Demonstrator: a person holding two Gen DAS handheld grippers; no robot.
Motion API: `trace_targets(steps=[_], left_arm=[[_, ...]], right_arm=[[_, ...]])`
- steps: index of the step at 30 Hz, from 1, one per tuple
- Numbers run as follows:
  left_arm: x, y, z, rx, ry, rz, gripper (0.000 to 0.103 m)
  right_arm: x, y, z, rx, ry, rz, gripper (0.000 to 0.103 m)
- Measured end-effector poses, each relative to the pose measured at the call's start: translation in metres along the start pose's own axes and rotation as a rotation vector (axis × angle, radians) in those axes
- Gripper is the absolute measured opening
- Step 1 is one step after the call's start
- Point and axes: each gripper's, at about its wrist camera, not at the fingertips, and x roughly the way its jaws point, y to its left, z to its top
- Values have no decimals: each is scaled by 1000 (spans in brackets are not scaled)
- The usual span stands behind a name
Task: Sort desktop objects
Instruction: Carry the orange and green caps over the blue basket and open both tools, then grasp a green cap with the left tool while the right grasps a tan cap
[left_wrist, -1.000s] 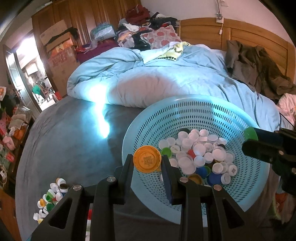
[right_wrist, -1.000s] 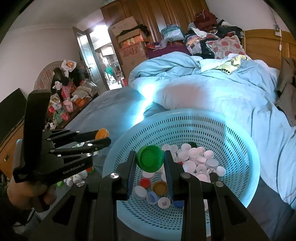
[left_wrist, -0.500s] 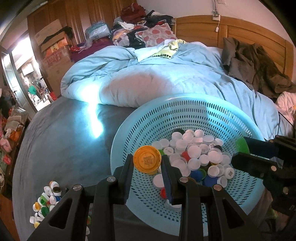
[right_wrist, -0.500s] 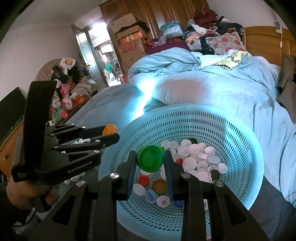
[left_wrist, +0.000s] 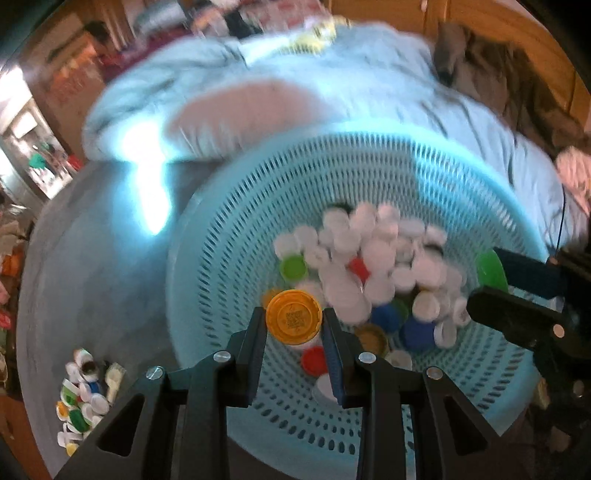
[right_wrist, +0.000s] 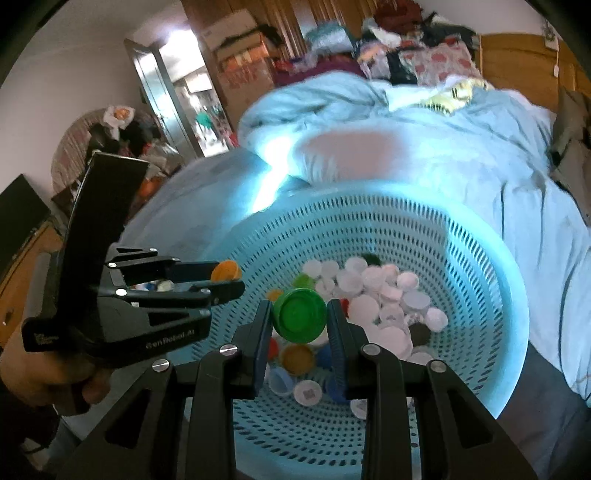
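Observation:
My left gripper (left_wrist: 294, 321) is shut on an orange bottle cap (left_wrist: 293, 316) and holds it over the near left part of a light blue perforated basket (left_wrist: 229, 236). My right gripper (right_wrist: 299, 321) is shut on a green bottle cap (right_wrist: 298, 314) above the same basket (right_wrist: 491, 280). Several caps, mostly white (left_wrist: 362, 254), lie in the basket. The left gripper (right_wrist: 227, 277) shows at the left of the right wrist view, and the right gripper (left_wrist: 487, 275) at the right of the left wrist view.
A small heap of loose caps (left_wrist: 83, 397) lies on the grey surface (left_wrist: 92, 266) left of the basket. A rumpled blue quilt (right_wrist: 424, 133) lies behind it. A brown jacket (left_wrist: 517, 88) and a wooden headboard (right_wrist: 517, 62) are at the back right.
Both grippers have moved forward and down over the basket, each still holding its cap. The basket now fills more of both views, and the left wrist view is blurred.

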Motion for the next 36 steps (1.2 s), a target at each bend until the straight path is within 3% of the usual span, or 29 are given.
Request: trace_targets(steps=[3, 5, 6, 7, 8, 10, 13, 15, 18, 20, 22, 24, 27, 30, 33, 36], left_arm=[[18, -3, -5, 2, 86, -42, 32], [22, -5, -8, 2, 97, -42, 48], [22, -5, -9, -1, 94, -44, 70], [20, -5, -10, -2, 81, -33, 87], [17, -5, -11, 0, 62, -17, 91], [11, -4, -10, 0, 44, -15, 92], [-4, 3, -9, -13, -8, 2, 92], [-25, 14, -14, -37, -97, 32, 92], [-62, 52, -47, -127, -250, 48, 92], [-85, 89, -91, -219, -330, 87, 92], [-96, 127, -140, -321, -362, 146, 92], [-99, 168, -199, -432, -341, 214, 92], [-89, 228, -294, -624, -214, 299, 91], [-75, 260, -361, -769, -122, 313, 89], [-59, 264, -384, -785, -82, 294, 85], [-53, 254, -376, -732, -116, 264, 85]], right_arm=[[9, -4, -2, 3, 55, -15, 26], [10, -5, -3, 3, 65, -24, 26], [11, -6, -3, 9, 66, -29, 26], [9, -8, -3, 23, 56, -23, 35], [7, -10, -4, 35, 43, -14, 56], [0, -9, -3, 45, 3, -12, 70], [-14, -1, 0, 38, -52, -8, 70], [-38, 15, -3, -8, -151, -15, 70], [-63, 53, -26, -128, -227, 9, 70], [-68, 82, -56, -233, -215, 35, 70], [-61, 105, -94, -289, -154, 89, 70], [-48, 117, -122, -284, -81, 136, 70], [-22, 123, -155, -200, 44, 191, 70], [-5, 129, -165, -175, 112, 205, 70], [1, 133, -157, -191, 124, 185, 70], [5, 136, -155, -193, 132, 156, 70]])
